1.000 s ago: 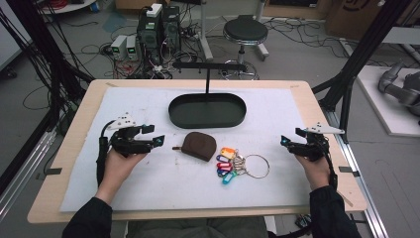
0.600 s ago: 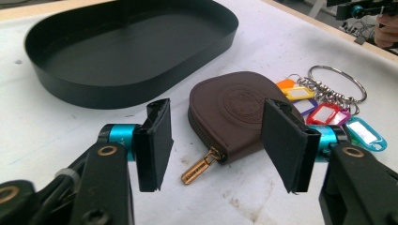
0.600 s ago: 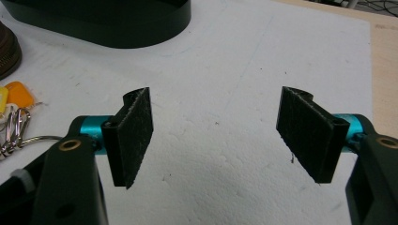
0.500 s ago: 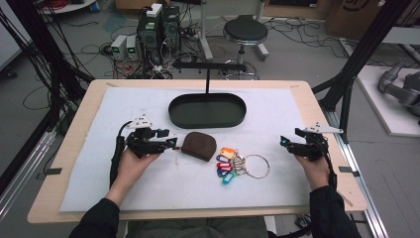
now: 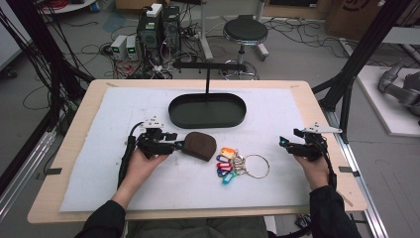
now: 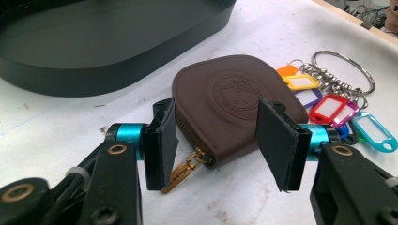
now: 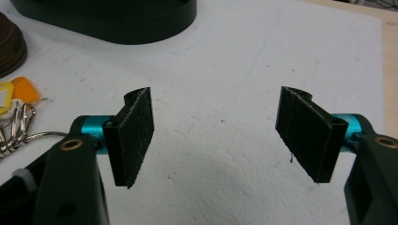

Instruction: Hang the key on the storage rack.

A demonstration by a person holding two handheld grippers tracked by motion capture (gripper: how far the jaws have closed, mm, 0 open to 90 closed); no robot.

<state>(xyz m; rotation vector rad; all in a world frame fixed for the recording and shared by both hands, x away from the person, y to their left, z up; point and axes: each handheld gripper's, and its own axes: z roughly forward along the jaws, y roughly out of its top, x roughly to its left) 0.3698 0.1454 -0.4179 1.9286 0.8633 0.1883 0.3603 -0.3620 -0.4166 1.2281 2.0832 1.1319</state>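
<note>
white foam mat (image 5: pixel 124 188) covers the table, a black oval tray (image 5: pixel 207 110) at its far side. brown leather zip pouch (image 6: pixel 232 101) lies between the left gripper's (image 6: pixel 216 140) closing, not-yet-touching jaws, beside a key-tag ring (image 5: pixel 237 164). right gripper (image 7: pixel 218 136) hovers agape.

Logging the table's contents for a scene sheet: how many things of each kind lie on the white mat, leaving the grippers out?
Brown zip pouch: 1
Key ring with coloured tags: 1
Black oval tray with stand: 1
Total: 3
</note>
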